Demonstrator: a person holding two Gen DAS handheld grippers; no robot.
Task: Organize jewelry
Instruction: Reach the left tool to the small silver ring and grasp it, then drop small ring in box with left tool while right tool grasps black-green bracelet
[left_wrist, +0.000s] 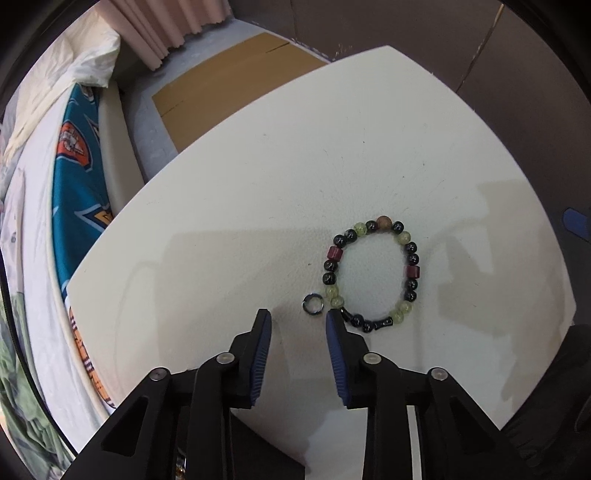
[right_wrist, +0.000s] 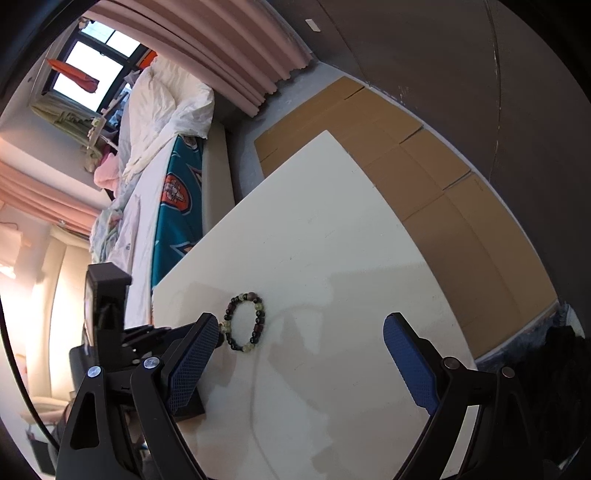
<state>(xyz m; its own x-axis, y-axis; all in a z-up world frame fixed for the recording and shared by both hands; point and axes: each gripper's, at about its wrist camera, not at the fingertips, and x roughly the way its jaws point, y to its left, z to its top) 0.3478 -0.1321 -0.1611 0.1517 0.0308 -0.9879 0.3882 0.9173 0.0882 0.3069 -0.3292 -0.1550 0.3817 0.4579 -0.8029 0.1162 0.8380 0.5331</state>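
The bench (left_wrist: 258, 192) is one pale slab, bare but for two pieces of jewelry, which leaves room to sort them apart. It stands near a bed (right_wrist: 173, 122) and above flattened cardboard (right_wrist: 424, 177) on the floor.

Two tongs are in play. The left tongs (left_wrist: 298, 317) point straight down over the bench edge nearest the camera, jaws partly drawn in with a clear gap between the blue pads and nothing gripped. That narrowed gap looks sized to a small object, so I judge the ring is the target. The right tongs (right_wrist: 301, 328) hang at a slant with jaws spread wide and empty, seemingly waiting their turn while the left works; in the right wrist view the left tool's black body shows beside the left pad.

One bracelet (left_wrist: 373, 271) lies flat in an open loop near the bench's middle, its beads dark, pale green, two dark red and one brown. Its lower arc runs just beside the right pad of the left tongs, close enough that a careless pinch could catch a bead.

One ring (left_wrist: 313, 305), dark and metallic, lies flat just beside the bracelet's lower left, just ahead of the left tongs' fingertips and slightly right of centre between them. Whether ring and bracelet touch I cannot tell.
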